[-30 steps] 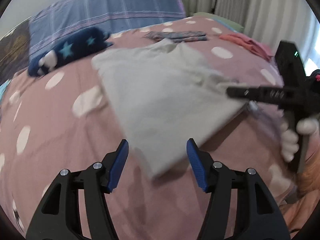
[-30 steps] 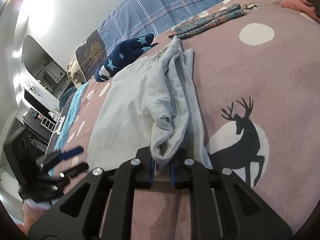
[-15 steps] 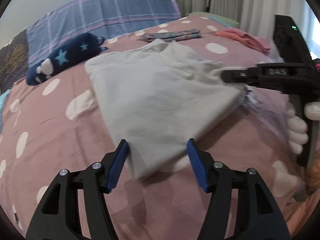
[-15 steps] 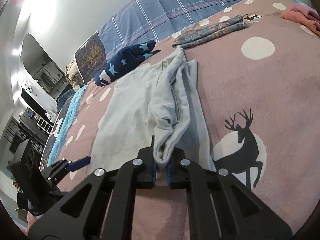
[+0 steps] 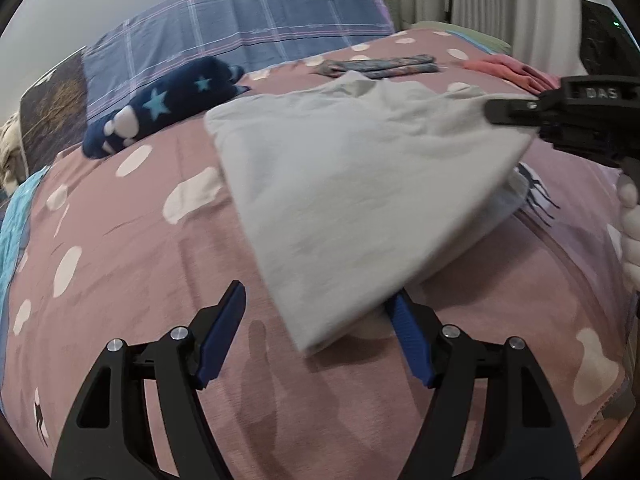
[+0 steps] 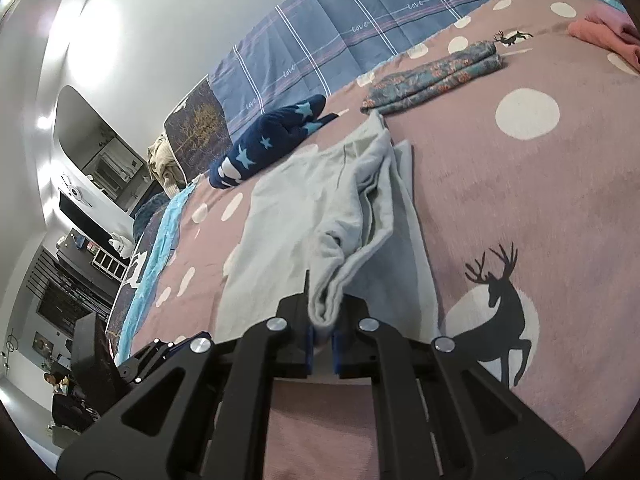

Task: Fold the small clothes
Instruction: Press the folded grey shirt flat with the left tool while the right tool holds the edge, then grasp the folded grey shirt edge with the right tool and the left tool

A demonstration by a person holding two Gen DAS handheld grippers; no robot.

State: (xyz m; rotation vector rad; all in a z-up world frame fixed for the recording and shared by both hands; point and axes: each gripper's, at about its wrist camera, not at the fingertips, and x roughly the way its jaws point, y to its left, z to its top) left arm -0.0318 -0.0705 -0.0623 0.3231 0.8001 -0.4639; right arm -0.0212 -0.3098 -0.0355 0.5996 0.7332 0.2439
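your right gripper: jaws pinching the shirt edge | your left gripper: jaws just widened, spread around its near corner, not pressing

garment: pale grey, perhaps greenish | blanket: pink, white dots

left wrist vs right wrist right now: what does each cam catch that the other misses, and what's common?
Left wrist only: the left gripper with jaws open, which have just been opening, at the near corner of the grey garment, pads not pressing it; a white-gloved hand at the right edge.

Right wrist only: the right gripper from behind, shut on a bunched fold of the garment; the deer print in full; room furniture at far left.

Both: the grey garment, the navy star item, the folded floral cloth, the pink garment, the polka-dot blanket.
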